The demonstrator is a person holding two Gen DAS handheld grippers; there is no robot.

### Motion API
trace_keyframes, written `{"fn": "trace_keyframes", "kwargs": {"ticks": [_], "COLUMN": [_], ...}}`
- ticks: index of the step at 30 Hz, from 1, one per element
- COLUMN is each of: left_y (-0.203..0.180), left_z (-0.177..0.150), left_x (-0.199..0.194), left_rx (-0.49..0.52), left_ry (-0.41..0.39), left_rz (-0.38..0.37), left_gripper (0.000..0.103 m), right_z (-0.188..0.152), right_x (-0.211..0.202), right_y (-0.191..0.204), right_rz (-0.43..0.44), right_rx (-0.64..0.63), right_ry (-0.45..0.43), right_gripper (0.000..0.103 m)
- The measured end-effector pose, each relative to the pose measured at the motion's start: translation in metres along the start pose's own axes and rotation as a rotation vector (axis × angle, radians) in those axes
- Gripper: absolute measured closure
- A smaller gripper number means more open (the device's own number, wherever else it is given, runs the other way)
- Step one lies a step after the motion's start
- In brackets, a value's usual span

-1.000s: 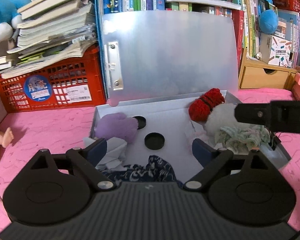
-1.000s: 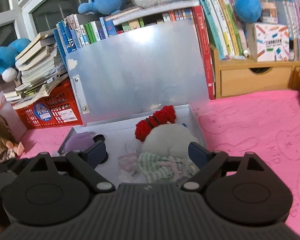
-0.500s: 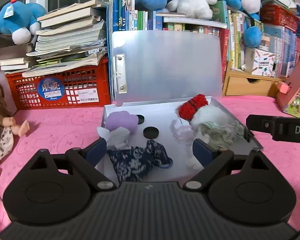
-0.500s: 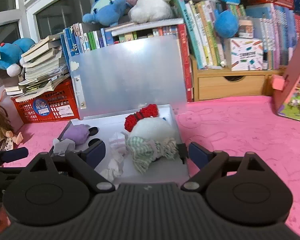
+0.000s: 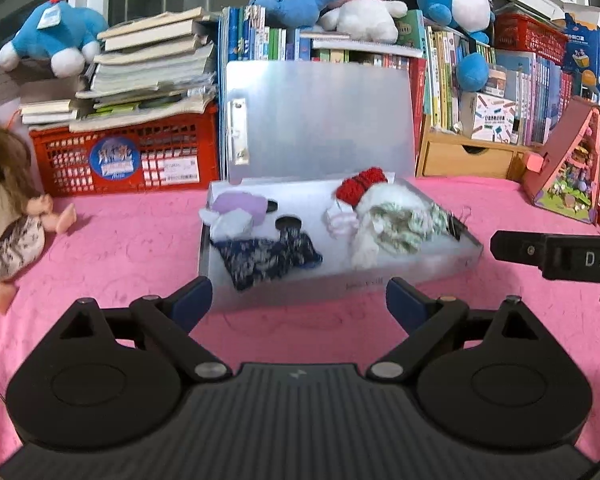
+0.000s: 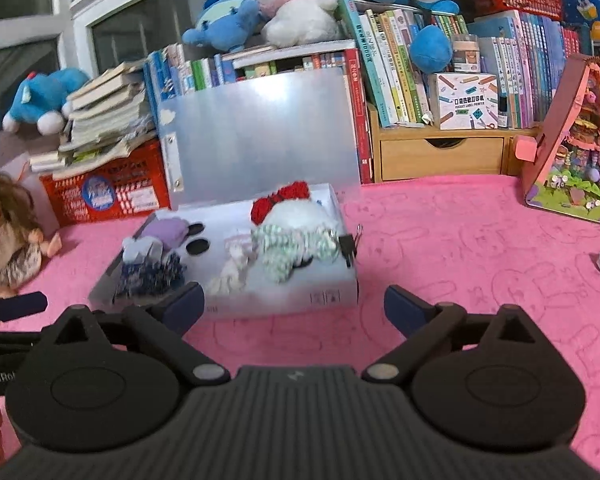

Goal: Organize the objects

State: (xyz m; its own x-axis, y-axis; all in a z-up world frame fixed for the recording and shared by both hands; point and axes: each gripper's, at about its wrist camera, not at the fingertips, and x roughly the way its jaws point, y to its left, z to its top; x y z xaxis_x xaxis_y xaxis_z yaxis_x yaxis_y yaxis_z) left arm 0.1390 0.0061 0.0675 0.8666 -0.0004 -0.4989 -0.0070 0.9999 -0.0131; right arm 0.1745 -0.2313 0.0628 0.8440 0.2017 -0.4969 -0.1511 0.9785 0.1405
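Left wrist view: the left gripper (image 5: 299,295) has drawn back from the box (image 5: 380,280); earlier its jaws stood over the contents, now they stand apart and empty on the near side of it.
Box contents: navy cloth (image 5: 266,258), white plush (image 5: 388,216), lid upright.
Meaning: loading looks finished; closing the lid likely remains.
Right wrist view: the right gripper (image 6: 294,305) has also retreated; its jaws have just been opening, nothing between them.
Hard to read: smaller items in the box are blurred.

The doll (image 5: 4,216) is cut off at the left edge; box (image 6: 236,300) print is unreadable.
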Motion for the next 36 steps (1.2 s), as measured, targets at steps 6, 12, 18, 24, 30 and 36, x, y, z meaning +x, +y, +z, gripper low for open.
{"fn": "trace_keyframes", "kwargs": {"ticks": [6,12,18,24,30,36], "left_y": [0.001,-0.002,0.000,0.001,0.002,0.002], "left_z": [-0.027,-0.048,-0.061,-0.068,-0.069,-0.070], "left_x": [-0.002,0.004,0.014,0.023,0.025,0.025], "left_rx": [-0.022,0.000,-0.006,-0.019,-0.024,-0.029], "left_ry": [0.028,0.052,0.087,0.129,0.137,0.137], "left_rz": [0.017,0.042,0.058,0.070,0.067,0.070], "left_gripper": [0.007,0.007,0.007,0.005,0.000,0.000], "right_z": [-0.027,-0.053,-0.068,-0.075,-0.076,-0.077], "right_x": [-0.007,-0.001,0.008,0.016,0.022,0.025], "right_y": [0.009,0.014,0.013,0.013,0.015,0.020], "right_rz": [-0.017,-0.032,-0.035,-0.033,-0.037,-0.054], "right_rx": [-0.070,-0.108,-0.108,-0.111,-0.125,-0.148], "right_ry": [0.004,0.040,0.079,0.114,0.142,0.152], "right_gripper": [0.001,0.001,0.001,0.001,0.000,0.000]}}
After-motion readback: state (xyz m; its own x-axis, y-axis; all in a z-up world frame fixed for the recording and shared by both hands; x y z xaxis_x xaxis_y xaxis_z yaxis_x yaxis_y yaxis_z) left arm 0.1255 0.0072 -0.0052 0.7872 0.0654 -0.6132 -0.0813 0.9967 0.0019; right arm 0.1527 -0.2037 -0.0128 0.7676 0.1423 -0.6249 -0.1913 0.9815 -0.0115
